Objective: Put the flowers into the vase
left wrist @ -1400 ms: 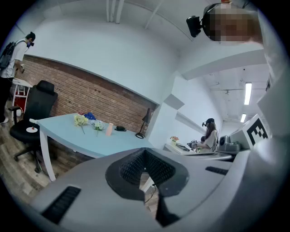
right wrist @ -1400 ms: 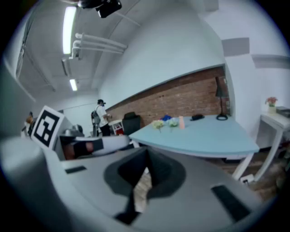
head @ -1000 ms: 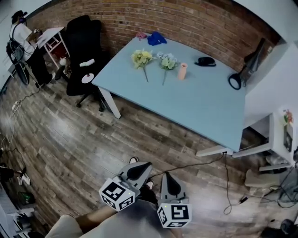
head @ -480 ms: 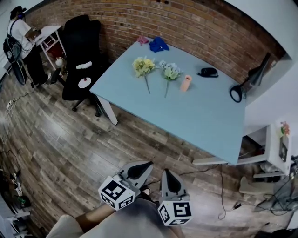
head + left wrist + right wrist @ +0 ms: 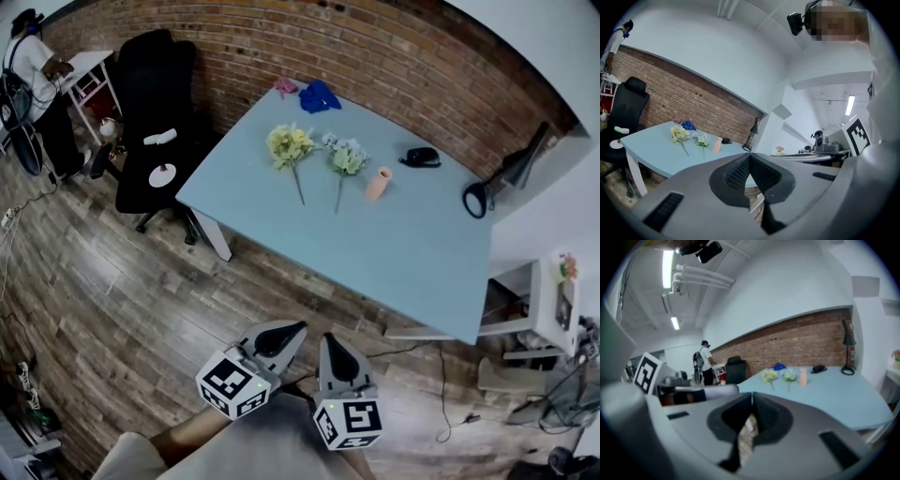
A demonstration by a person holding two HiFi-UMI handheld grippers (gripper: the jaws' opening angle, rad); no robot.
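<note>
I am at the approach step: nothing is picked up yet, and I stand well apart from the work. My left claw [image 5: 286, 330] and right claw [image 5: 329, 342] sit side by side at the bottom of the head view, over the wooden floor [image 5: 112, 300]. Each has its jaws pressed together with nothing between them.

The flowers lie flat on the light blue bench [image 5: 412, 244] in the upper middle of the frame. There is a yellow bunch [image 5: 289, 145] and, just to its right, a pale bunch [image 5: 347, 157], both with stems pointing toward me. The peach vase [image 5: 378, 183] is just right of the pale bunch, and in the right gripper view it looks upright.

My next move, as I judge it, is to close in on the near edge of the bench. Then I would spread one claw and take a stem low down, keeping the other free to steady the vase, which looks light enough to tip.

On the bench's far side are a blue cloth [image 5: 319, 96], a small black object [image 5: 419, 157] and a black desk lamp [image 5: 487, 192] at the right edge. A brick wall [image 5: 375, 47] runs behind, a black office chair [image 5: 155, 103] stands at upper left, and a person [image 5: 33, 75] is in the far corner.
</note>
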